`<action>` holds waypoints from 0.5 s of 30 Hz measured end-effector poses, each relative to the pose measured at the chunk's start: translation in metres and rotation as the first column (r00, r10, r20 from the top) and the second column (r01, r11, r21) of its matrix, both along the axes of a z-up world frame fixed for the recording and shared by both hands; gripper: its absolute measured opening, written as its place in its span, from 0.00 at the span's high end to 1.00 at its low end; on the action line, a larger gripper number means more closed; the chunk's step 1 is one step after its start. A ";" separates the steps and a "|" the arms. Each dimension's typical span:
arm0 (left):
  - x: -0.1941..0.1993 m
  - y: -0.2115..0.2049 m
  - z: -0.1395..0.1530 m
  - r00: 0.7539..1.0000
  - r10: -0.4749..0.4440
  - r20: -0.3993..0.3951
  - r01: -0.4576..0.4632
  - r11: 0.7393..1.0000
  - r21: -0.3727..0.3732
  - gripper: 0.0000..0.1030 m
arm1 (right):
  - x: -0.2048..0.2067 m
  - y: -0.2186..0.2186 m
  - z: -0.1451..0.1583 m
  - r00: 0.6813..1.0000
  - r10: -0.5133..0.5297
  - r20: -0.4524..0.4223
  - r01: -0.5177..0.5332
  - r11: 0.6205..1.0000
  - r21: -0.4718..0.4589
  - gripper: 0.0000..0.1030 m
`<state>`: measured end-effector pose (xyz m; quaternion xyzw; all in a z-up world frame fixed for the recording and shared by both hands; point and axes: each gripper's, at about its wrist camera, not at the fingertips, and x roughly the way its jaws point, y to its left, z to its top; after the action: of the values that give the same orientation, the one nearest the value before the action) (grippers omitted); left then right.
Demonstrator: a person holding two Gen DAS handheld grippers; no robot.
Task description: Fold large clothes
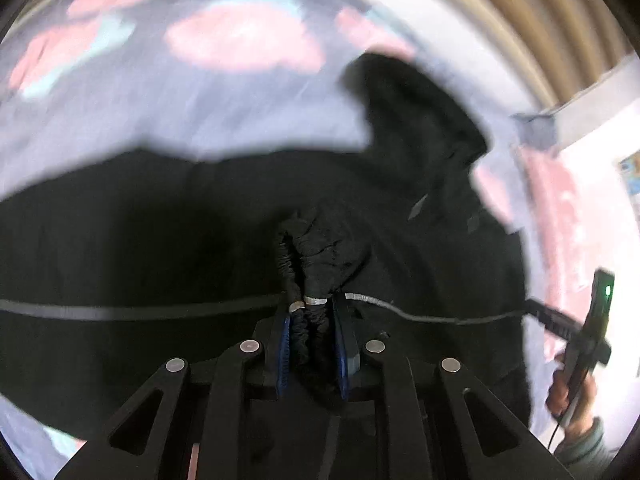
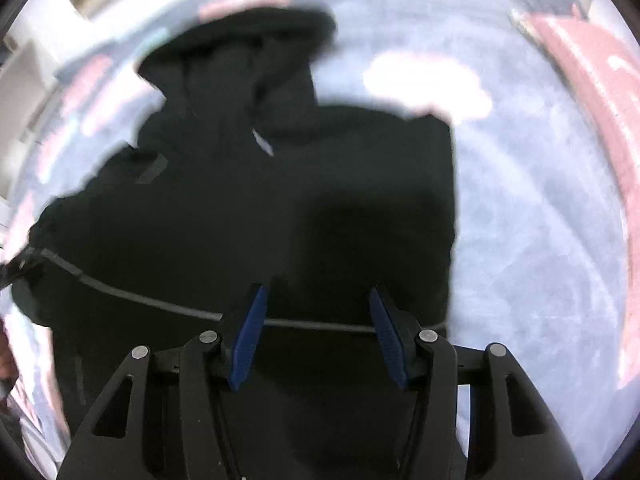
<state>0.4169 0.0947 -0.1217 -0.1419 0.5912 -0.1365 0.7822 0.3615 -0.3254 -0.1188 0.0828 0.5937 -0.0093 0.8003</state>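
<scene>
A large black hooded garment (image 1: 160,232) lies spread on a pale blue bedsheet with pink patches (image 1: 200,88); a thin grey stripe (image 1: 120,313) runs across it. My left gripper (image 1: 312,312) is shut on a gathered, elastic-edged bunch of the black fabric (image 1: 316,248), pinched between its blue pads (image 1: 285,356). In the right wrist view the same garment (image 2: 280,200) fills the middle, hood (image 2: 240,52) at the top. My right gripper (image 2: 318,300) hovers open above the garment near the grey stripe (image 2: 160,305), nothing between its blue pads (image 2: 248,340).
A person's hand (image 1: 572,396) holding the other gripper's handle (image 1: 596,320) shows at the right edge of the left wrist view. A pink strip (image 2: 592,92) borders the sheet at right. Bare sheet (image 2: 540,220) lies to the right of the garment. A curtain (image 1: 540,20) hangs beyond.
</scene>
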 end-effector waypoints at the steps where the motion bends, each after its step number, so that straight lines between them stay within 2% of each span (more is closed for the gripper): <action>1: -0.001 0.001 -0.013 0.999 0.003 -0.039 -0.002 1.000 0.026 0.77 | 0.005 0.003 -0.018 0.999 -0.011 -0.040 0.010 1.000 -0.026 0.45; 2: -0.004 0.001 -0.029 0.997 0.003 -0.072 0.001 0.998 0.059 0.75 | 0.006 0.007 -0.031 0.998 -0.017 -0.067 0.013 0.999 -0.052 0.45; 4: -0.010 0.000 -0.044 0.998 -0.006 -0.057 0.011 0.996 0.089 0.74 | 0.010 0.016 -0.048 0.996 -0.012 -0.083 0.003 0.994 -0.107 0.44; 7: -0.009 0.001 -0.039 0.999 -0.012 -0.042 0.016 0.996 0.085 0.71 | 0.016 0.021 -0.049 0.995 -0.018 -0.097 0.004 0.990 -0.142 0.44; 10: -0.013 0.015 -0.018 1.000 0.005 -0.019 -0.004 0.999 0.050 0.67 | 0.018 0.015 -0.039 0.994 -0.020 -0.108 0.008 0.994 -0.111 0.44; 12: -0.021 0.024 0.014 0.996 0.038 0.075 -0.045 0.995 0.091 0.64 | 0.013 0.014 -0.024 0.996 -0.006 -0.088 -0.002 0.996 -0.086 0.44; 13: -0.025 0.028 0.027 0.993 0.049 0.112 -0.061 0.993 0.104 0.57 | 0.007 0.016 -0.011 0.998 0.014 -0.063 -0.017 0.999 -0.046 0.44; 14: -0.029 0.030 0.041 0.988 0.052 0.143 -0.064 0.994 0.087 0.46 | 0.003 0.018 -0.004 0.999 0.028 -0.046 -0.029 0.999 -0.026 0.44; 15: -0.034 0.031 0.051 0.984 0.045 0.172 -0.054 0.997 0.049 0.42 | -0.004 0.025 0.007 0.998 0.056 -0.019 -0.056 0.998 -0.006 0.44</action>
<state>0.3833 0.1257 -0.0703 -0.1233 0.5217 -0.1126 0.8366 0.3576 -0.3006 -0.1121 0.0634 0.6034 0.0105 0.7948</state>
